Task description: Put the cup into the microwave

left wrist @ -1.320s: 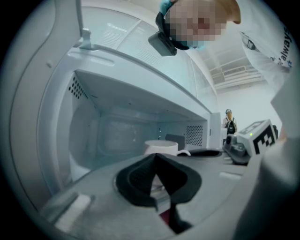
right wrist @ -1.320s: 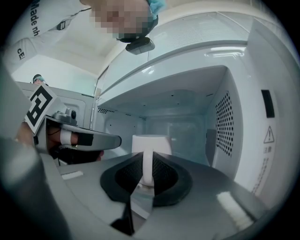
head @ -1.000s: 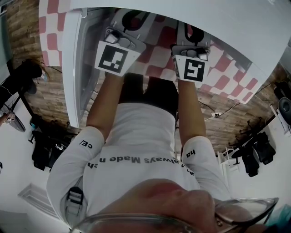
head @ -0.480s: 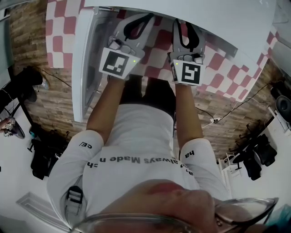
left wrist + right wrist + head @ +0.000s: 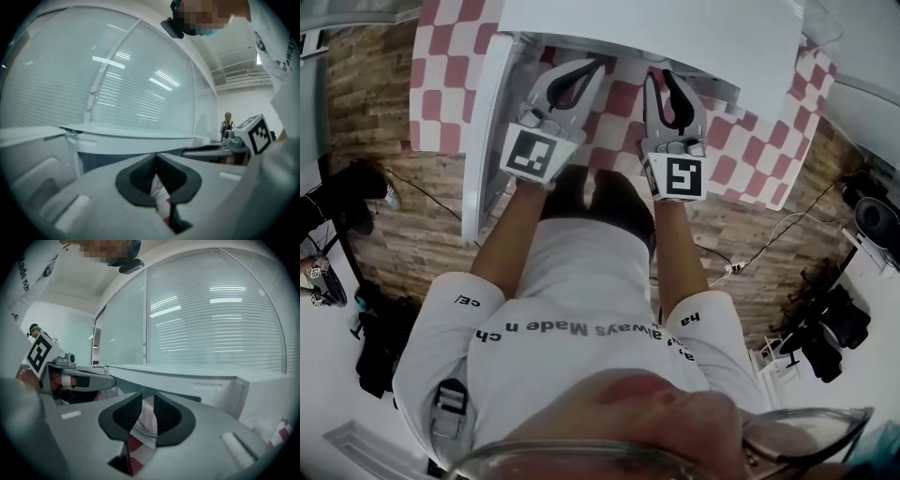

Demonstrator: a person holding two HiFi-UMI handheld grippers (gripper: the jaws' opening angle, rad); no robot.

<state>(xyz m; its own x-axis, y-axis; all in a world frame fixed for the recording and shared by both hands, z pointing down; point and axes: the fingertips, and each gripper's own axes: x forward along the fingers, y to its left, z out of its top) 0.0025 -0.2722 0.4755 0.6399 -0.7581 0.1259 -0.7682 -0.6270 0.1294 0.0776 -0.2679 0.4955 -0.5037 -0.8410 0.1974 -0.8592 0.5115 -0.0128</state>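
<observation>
Two claws (image 5: 596,66) (image 5: 657,75), one cup (image 5: 148,416), one microwave (image 5: 656,28), one checked cloth (image 5: 441,84)

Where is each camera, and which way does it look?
Head view: on the head, looks down; shows shirt, arms, left gripper, right gripper.
Left gripper view: on that gripper, looks along its shut jaws at the window; shows right gripper.
Right gripper view: on that gripper, looks along its parted jaws at the window; shows left gripper.
Both gripper views share the window.

Wood-plank floor (image 5: 375,216), red-white checked covering (image 5: 441,84), glass walls (image 5: 122,329) with slatted blinds (image 5: 225,324).
</observation>
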